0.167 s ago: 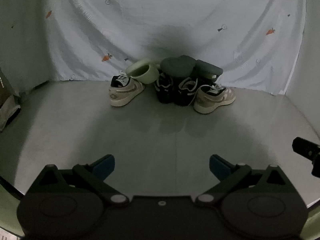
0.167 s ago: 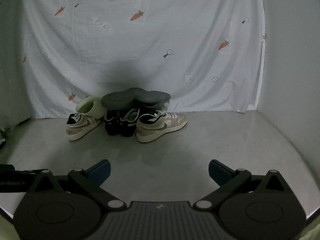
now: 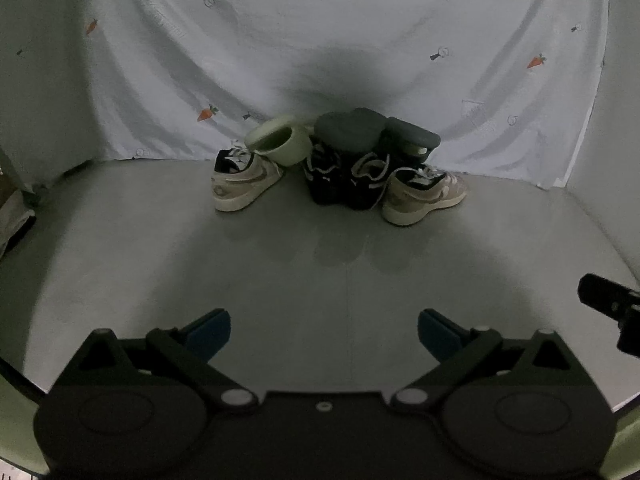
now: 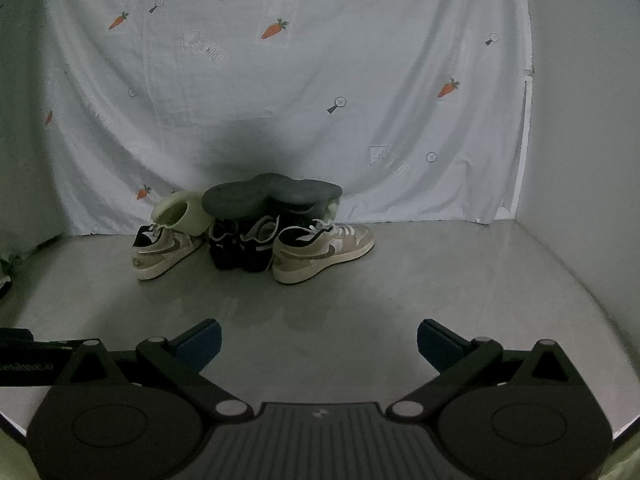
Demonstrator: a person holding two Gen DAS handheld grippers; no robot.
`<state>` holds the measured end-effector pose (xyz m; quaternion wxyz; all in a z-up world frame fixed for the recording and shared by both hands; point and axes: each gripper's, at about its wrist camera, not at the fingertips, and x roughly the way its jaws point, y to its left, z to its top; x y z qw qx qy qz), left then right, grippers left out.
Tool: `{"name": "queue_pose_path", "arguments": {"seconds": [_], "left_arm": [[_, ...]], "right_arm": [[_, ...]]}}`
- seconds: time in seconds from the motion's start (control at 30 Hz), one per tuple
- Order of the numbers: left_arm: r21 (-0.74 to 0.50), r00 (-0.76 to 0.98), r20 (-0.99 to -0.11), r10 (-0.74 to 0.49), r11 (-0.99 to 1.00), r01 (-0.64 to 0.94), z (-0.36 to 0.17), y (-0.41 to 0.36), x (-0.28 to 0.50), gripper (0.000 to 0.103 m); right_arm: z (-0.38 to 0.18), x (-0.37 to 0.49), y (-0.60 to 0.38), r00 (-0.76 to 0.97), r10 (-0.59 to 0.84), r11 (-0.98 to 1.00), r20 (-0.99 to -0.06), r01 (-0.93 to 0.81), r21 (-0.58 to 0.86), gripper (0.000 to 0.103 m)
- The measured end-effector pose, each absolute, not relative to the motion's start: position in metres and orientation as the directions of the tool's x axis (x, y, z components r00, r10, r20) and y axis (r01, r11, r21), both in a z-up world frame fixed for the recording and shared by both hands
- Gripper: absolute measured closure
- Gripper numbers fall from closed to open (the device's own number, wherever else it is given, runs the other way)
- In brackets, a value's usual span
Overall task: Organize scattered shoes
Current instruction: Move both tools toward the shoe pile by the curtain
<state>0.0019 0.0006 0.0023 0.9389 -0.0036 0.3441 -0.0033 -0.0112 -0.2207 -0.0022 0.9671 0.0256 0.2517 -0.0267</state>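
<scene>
In the middle of both views, a cluster of shoes sits on the grey surface (image 3: 160, 280) against the carrot-print cloth (image 4: 320, 80). A beige sneaker (image 3: 244, 184) lies at the cluster's left, another beige sneaker (image 3: 424, 196) at its right, with two black sneakers (image 3: 344, 184) packed between them. A pale green slipper (image 3: 280, 144) leans on the left sneaker, and dark grey slippers (image 3: 360, 128) rest on top of the black pair. At the bottom of each frame, the left tool (image 3: 324, 332) and right tool (image 4: 318, 340) are spread wide, holding nothing, well apart from the shoes.
</scene>
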Motion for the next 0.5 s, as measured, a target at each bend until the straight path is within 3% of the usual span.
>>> {"name": "queue_pose_path", "arguments": {"seconds": [0.5], "left_arm": [[-0.027, 0.763, -0.646, -0.026, 1.0, 0.011, 0.0028, 0.0, 0.0022, 0.002]], "right_arm": [[-0.008, -0.0028, -0.2206, 0.871, -0.037, 0.997, -0.491, 0.062, 0.036, 0.0]]}}
